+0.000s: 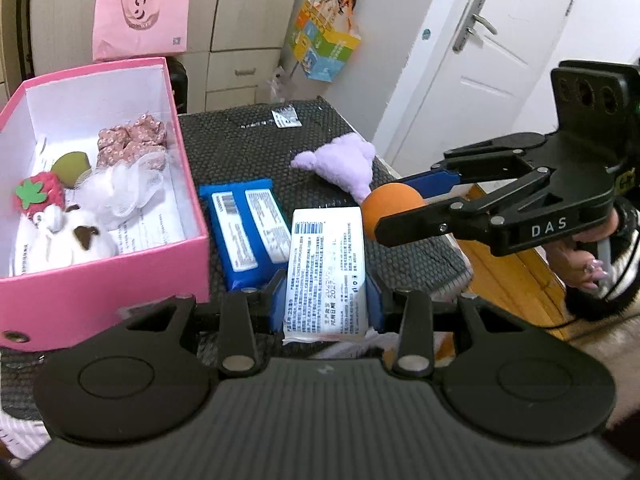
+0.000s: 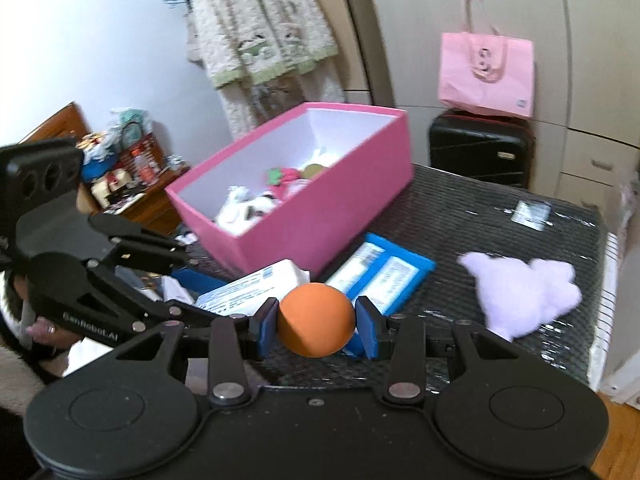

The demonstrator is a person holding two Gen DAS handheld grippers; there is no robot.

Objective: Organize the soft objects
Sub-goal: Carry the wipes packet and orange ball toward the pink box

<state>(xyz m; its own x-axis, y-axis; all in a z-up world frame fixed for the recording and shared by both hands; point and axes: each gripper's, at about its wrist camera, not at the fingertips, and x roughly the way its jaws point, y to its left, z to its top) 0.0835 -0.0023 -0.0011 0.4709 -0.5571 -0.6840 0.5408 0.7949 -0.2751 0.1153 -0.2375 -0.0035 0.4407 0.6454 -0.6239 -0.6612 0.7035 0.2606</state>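
Between the blue-padded jaws of the black right gripper (image 2: 316, 326) sits a plain orange ball (image 2: 316, 320), and between the blue-padded jaws of the black left gripper (image 1: 326, 304) a white packet (image 1: 326, 264) covered in dark print with a blue barcode. Just beyond the left jaws lies a blue packet (image 1: 246, 232) with white labels, and to their left a pink box (image 1: 100, 280) with a white inside. Beyond the right jaws, to their right, a pale lilac plush (image 2: 524, 296) rests on the black, honeycomb-patterned surface (image 2: 460, 216).
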